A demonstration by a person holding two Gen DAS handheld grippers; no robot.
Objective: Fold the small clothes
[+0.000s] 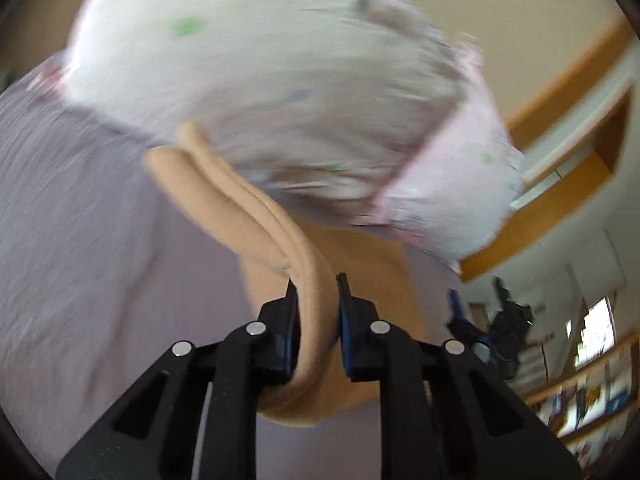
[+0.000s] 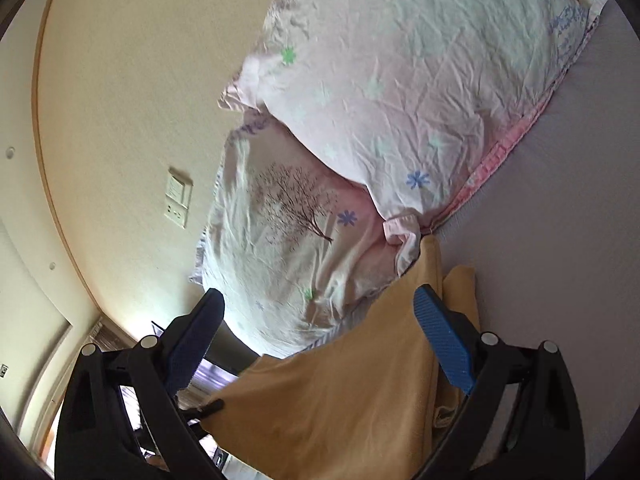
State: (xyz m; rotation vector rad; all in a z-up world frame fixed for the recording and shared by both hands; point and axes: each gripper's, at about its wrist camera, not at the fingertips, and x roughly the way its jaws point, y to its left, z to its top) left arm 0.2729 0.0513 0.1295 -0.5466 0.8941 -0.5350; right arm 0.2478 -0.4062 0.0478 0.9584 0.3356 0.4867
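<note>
Mid-fold, by the look of it: left gripper (image 1: 318, 312) clamped on a doubled edge of the tan garment (image 1: 256, 216), low centre in the left view. Right gripper (image 2: 320, 344) spread wide, gripping nothing, tan cloth draped between its fingers. Floral pillows (image 2: 400, 80) above. Next, probably: catching the free edge, then laying it flat on the lilac sheet (image 2: 560, 240).

- Tan garment (image 1: 256, 216): soft matt cloth, fleece-like nap, thick rolled hem.
- Left gripper (image 1: 316, 288): matt black plastic body, shiny round metal pins, blue pads.
- Right gripper (image 2: 320, 320): same matt black plastic; blue finger pads (image 2: 444, 344) rough, fine dotted texture.
- Pillows (image 2: 400, 80): thin crinkled cotton-like cloth, matt, printed flowers.
- Sheet (image 2: 560, 200): smooth matt lilac cloth.
- Wall (image 2: 120, 100): matt, faintly textured; wood trim, slight sheen.
</note>
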